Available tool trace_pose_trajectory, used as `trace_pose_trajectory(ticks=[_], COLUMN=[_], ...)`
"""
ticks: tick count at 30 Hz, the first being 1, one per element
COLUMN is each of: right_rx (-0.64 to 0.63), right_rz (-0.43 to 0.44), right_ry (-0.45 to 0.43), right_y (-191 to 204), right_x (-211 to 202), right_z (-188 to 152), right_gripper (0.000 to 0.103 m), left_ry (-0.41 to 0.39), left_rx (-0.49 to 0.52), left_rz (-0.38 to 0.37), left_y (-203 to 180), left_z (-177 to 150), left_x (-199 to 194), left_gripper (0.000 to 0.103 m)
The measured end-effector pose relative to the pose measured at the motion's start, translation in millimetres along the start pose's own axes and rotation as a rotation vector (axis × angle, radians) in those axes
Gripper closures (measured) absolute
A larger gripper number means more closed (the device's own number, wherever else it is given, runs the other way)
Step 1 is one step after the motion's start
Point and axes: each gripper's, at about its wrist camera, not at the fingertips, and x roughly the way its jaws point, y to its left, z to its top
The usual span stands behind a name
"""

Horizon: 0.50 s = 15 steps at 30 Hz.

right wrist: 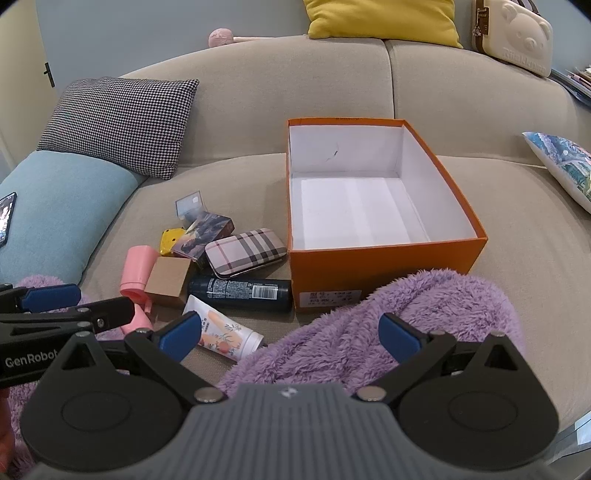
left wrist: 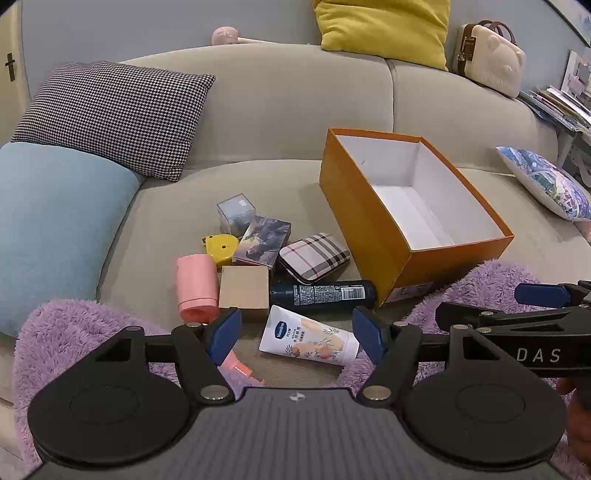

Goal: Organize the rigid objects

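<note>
An empty orange box (left wrist: 362, 221) (right wrist: 384, 264) with a white inside stands on the sofa seat. Left of it lies a pile: a white lotion tube (left wrist: 308, 338) (right wrist: 223, 334), a dark bottle (left wrist: 321, 293) (right wrist: 240, 290), a plaid case (left wrist: 314, 256) (right wrist: 245, 251), a brown cardboard box (left wrist: 243, 290) (right wrist: 168, 278), a pink cylinder (left wrist: 195, 286) (right wrist: 135, 271), a picture box (left wrist: 262, 240), a yellow item (left wrist: 221, 246) and a clear cube (left wrist: 235, 212). My left gripper (left wrist: 295, 332) is open just above the lotion tube. My right gripper (right wrist: 290, 334) is open over the purple fleece, empty.
A purple fluffy blanket (right wrist: 369, 332) (left wrist: 74, 332) lies at the seat's front. A blue cushion (left wrist: 55, 229) and a houndstooth pillow (left wrist: 114, 114) sit at left, a printed pillow (left wrist: 546, 181) at right. A yellow pillow (left wrist: 384, 29) and a bear case (left wrist: 491, 59) rest on the sofa back.
</note>
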Motion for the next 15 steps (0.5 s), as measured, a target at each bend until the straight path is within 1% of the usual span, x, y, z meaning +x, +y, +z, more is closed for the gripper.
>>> trace_pose_trajectory(ticks=[15], right_rx=[-0.001], right_rz=[0.000], right_ry=[0.001], right_y=[2.0], right_x=[0.8], right_z=[-0.9], right_gripper=[0.002], left_ry=[-0.001], left_rx=[-0.001], left_rz=[0.000], left_y=[-0.2], left_z=[-0.1], left_x=[-0.6], left_gripper=[0.024])
